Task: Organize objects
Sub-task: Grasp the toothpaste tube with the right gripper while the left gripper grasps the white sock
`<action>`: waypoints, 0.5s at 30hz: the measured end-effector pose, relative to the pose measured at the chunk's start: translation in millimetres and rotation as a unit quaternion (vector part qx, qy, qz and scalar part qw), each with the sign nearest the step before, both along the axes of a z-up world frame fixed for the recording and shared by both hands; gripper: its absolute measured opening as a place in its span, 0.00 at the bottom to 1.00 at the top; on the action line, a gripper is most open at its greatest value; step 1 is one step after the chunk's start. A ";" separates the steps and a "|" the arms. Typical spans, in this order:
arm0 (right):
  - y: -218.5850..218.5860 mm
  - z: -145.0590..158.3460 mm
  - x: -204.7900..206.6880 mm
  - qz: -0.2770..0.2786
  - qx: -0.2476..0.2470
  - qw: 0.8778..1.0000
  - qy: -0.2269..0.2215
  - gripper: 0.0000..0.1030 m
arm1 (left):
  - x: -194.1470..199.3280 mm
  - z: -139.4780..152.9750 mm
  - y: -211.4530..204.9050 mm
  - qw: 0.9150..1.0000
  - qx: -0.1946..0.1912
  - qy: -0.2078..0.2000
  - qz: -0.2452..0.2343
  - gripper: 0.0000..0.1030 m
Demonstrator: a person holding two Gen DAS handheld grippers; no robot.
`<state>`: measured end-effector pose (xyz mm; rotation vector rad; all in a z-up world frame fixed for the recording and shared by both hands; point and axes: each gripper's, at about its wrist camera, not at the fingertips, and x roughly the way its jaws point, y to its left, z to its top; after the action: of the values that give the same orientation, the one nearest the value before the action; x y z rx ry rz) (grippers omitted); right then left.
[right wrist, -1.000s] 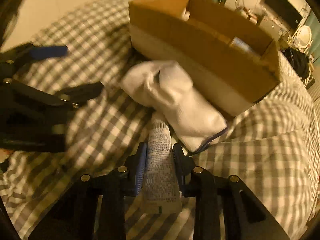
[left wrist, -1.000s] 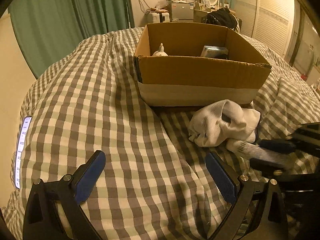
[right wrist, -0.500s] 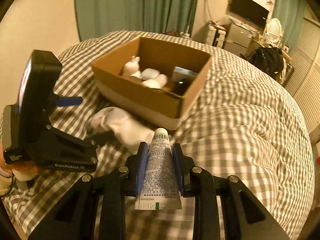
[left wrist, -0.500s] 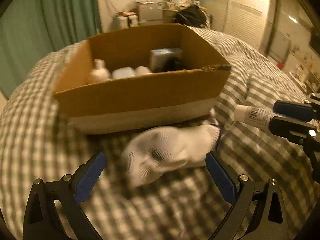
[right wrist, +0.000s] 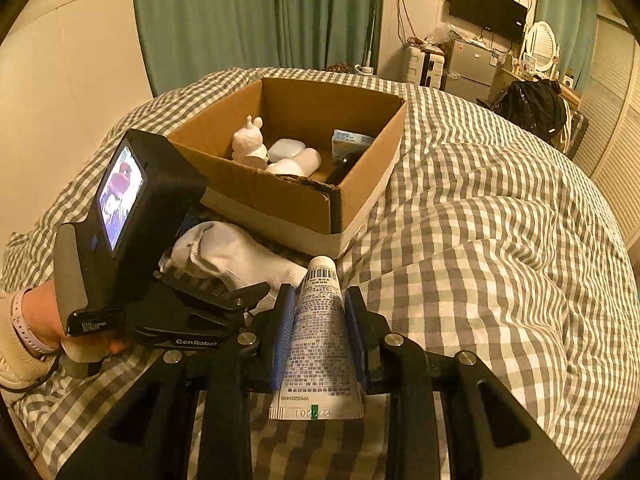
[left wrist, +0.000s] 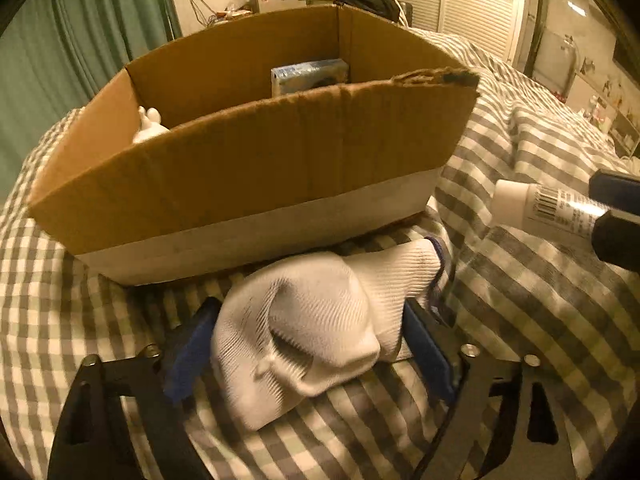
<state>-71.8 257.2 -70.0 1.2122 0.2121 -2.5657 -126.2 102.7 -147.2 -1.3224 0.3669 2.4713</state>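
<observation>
A cardboard box (left wrist: 256, 184) stands on the checked bed; it also shows in the right wrist view (right wrist: 280, 196). Inside are a white figurine (right wrist: 249, 142), white rounded items (right wrist: 294, 156) and a blue packet (left wrist: 308, 76). A white sock (left wrist: 316, 320) lies in front of the box, between the blue pads of my left gripper (left wrist: 308, 340), which touch its sides. My right gripper (right wrist: 320, 320) is shut on a white tube (right wrist: 320, 328), held above the bed to the right of the sock; the tube also shows in the left wrist view (left wrist: 540, 210).
The checked duvet (right wrist: 480, 240) covers the bed, with folds to the right. Green curtains (right wrist: 260, 12) hang behind. A TV, a small fridge and a black bag (right wrist: 532, 108) stand at the far wall. The left gripper's body and screen (right wrist: 120, 232) sit left of the tube.
My left gripper has moved forward and closed in around the sock. My right gripper has kept hold of the tube and drawn slightly nearer the box.
</observation>
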 end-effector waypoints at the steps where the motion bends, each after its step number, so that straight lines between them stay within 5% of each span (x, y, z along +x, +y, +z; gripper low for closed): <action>1: -1.0 0.1 0.5 0.000 0.001 1.000 0.002 0.25 | 1.8 2.2 -0.3 1.000 -0.003 0.000 0.002 0.82; 6: -11.5 13.7 11.8 0.006 0.008 1.000 0.017 0.25 | 15.6 21.6 -8.5 0.999 -0.030 0.004 0.026 0.78; 15: -37.2 50.2 42.5 0.019 0.023 0.998 0.054 0.13 | 61.2 83.2 -55.9 0.997 0.009 0.049 0.052 0.76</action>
<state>-29.4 220.0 -19.8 1.0739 0.3170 -2.6086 -65.0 46.7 -64.1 -1.2450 0.3056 2.6266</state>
